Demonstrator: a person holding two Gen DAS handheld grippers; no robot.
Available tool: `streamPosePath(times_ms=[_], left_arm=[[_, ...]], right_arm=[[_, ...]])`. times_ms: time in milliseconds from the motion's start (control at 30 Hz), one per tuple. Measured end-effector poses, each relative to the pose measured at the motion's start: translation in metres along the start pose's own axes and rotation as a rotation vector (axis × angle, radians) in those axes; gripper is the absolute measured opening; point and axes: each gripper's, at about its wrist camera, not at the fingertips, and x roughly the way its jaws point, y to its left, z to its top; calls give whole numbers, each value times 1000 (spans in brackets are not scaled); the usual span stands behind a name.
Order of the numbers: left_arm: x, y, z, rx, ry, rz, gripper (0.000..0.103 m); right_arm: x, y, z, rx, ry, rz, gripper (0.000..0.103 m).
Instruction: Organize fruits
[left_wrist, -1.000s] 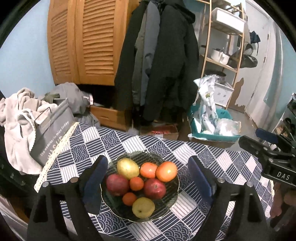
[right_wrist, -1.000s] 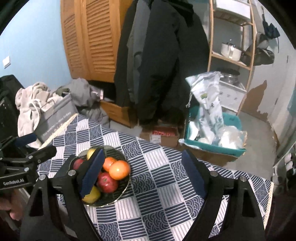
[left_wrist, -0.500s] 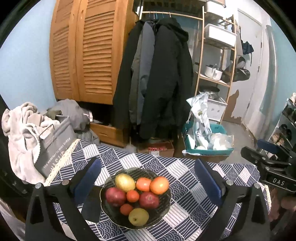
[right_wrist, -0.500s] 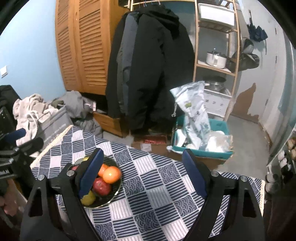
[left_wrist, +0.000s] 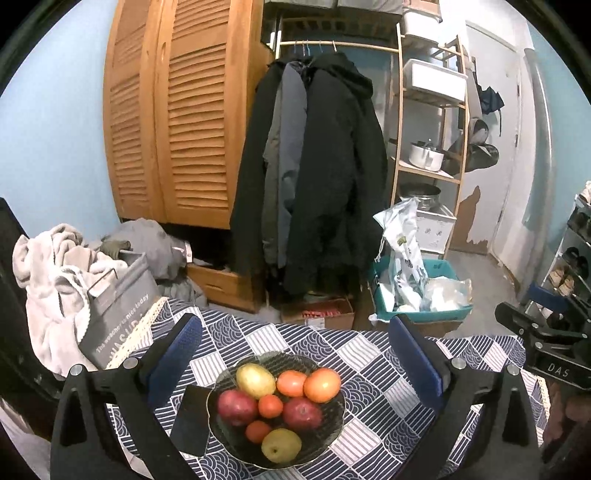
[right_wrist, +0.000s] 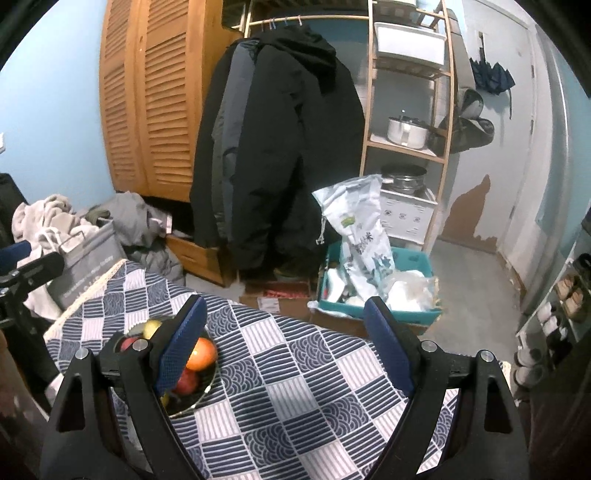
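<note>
A dark glass bowl (left_wrist: 334, 428) stands on the blue-and-white patterned tablecloth (left_wrist: 373, 365). It holds several fruits: a yellow one (left_wrist: 255, 379), red apples (left_wrist: 236, 407), oranges (left_wrist: 322, 384) and a yellow-green pear (left_wrist: 280, 445). My left gripper (left_wrist: 295, 354) hovers above and behind the bowl, open wide, with nothing between its blue pads. In the right wrist view the bowl (right_wrist: 207, 391) lies at the left, half hidden by a finger. My right gripper (right_wrist: 286, 345) stands open over bare cloth.
A black flat object (left_wrist: 190, 421) lies left of the bowl. A grey bag (left_wrist: 118, 314) and piled clothes sit at the table's left edge. Beyond the table are hanging coats (left_wrist: 317, 177), a teal bin (left_wrist: 421, 295) and a shelf (left_wrist: 428, 147).
Both grippers have drawn up and back, so the bowl looks smaller and lower in each view. The left gripper's jaws have spread wider. The fruits have not moved.
</note>
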Motion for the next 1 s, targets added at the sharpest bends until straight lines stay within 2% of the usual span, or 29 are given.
streamPosePath(times_ms=[300,1000], left_arm=[[1,-10,0,31,-9,7,102],[0,-15,-1,24,-13,15,102]], right_arm=[[1,-7,-3,2,2,-34,86],[1,-8,-5,2,4,-37,86]])
